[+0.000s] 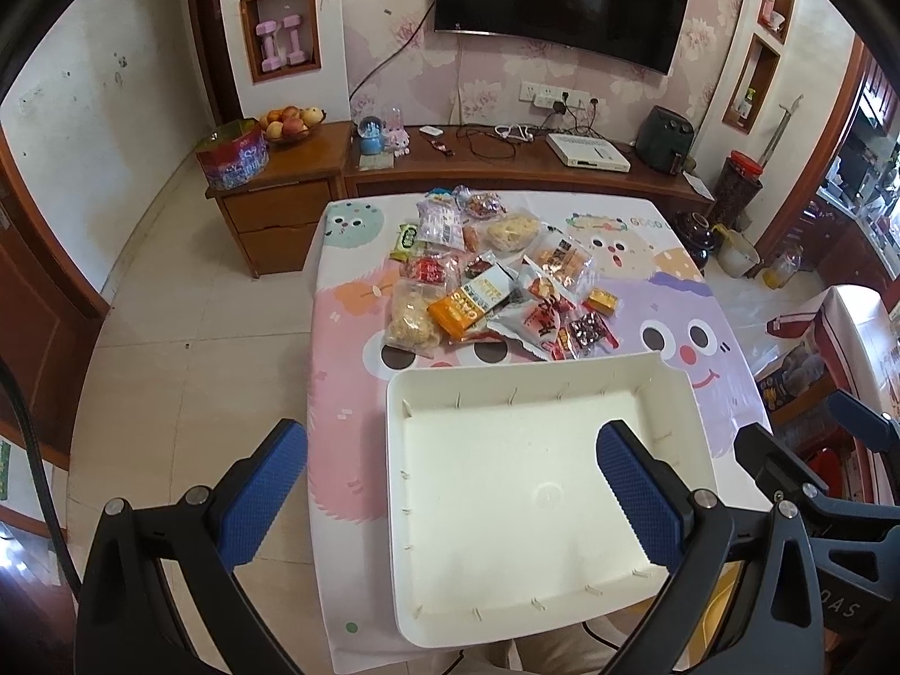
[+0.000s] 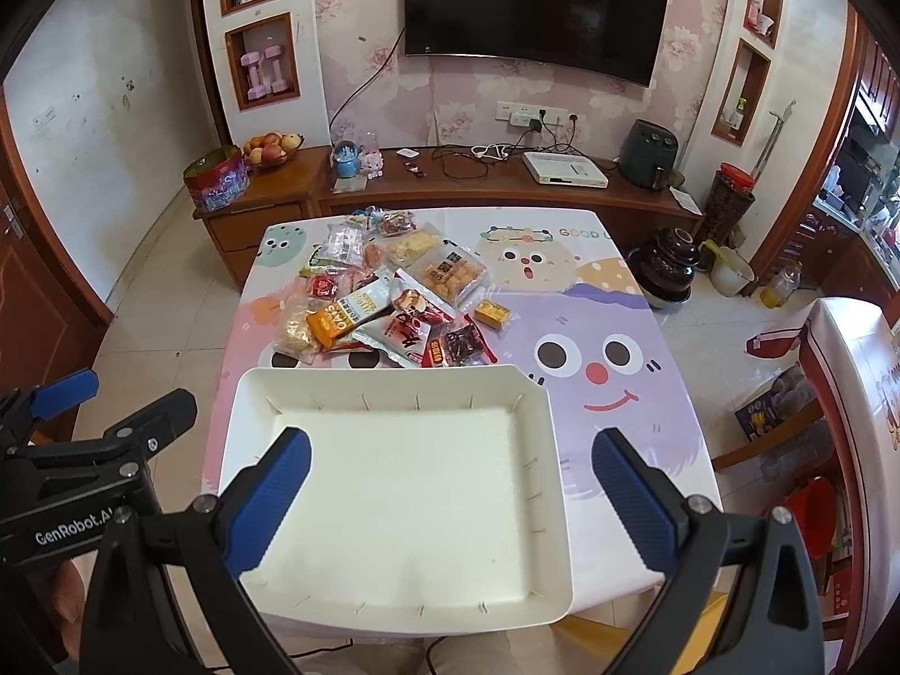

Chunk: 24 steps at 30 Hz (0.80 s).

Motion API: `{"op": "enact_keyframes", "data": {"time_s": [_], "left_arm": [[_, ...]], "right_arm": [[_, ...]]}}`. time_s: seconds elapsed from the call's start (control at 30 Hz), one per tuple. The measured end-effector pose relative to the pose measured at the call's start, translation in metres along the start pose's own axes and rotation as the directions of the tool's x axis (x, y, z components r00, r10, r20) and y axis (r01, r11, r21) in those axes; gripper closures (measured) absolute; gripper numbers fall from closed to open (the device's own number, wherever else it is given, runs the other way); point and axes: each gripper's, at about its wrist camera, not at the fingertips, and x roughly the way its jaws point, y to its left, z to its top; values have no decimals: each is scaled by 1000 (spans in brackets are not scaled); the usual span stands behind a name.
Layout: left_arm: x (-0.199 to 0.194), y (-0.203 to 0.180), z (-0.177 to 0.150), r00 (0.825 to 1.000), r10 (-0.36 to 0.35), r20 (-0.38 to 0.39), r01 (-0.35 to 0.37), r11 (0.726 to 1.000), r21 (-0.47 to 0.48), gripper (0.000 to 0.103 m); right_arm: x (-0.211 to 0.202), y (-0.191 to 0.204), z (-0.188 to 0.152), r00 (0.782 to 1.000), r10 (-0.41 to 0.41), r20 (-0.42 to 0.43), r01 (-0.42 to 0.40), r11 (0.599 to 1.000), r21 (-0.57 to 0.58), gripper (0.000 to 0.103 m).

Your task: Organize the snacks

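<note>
both tools hung with jaws apart: left tool point(image 1: 450, 484), right tool point(image 2: 450, 484). white tray point(image 2: 548, 506) sat empty on the desk point(image 2: 647, 394), snack pile point(image 2: 388, 304) just behind it.

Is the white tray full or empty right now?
Empty. The white tray shows only its bare floor; the snack packets all lie on the table beyond it.

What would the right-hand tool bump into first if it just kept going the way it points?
Most likely the empty white tray: the open right tool points down over its floor. Depth is unclear; the snack pile lies beyond it.
</note>
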Motion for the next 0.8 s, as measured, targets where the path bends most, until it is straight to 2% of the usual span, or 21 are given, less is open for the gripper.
{"op": "enact_keyframes", "data": {"time_s": [0.27, 0.8], "left_arm": [[-1, -3, 0, 1000, 22, 5, -22, 1000, 2, 1], [6, -6, -3, 999, 4, -42, -4, 1000, -5, 1]], "right_arm": [[3, 1, 6, 1000, 10, -2, -10, 1000, 0, 2], [11, -13, 8, 999, 30, -22, -29, 1000, 8, 3]]}}
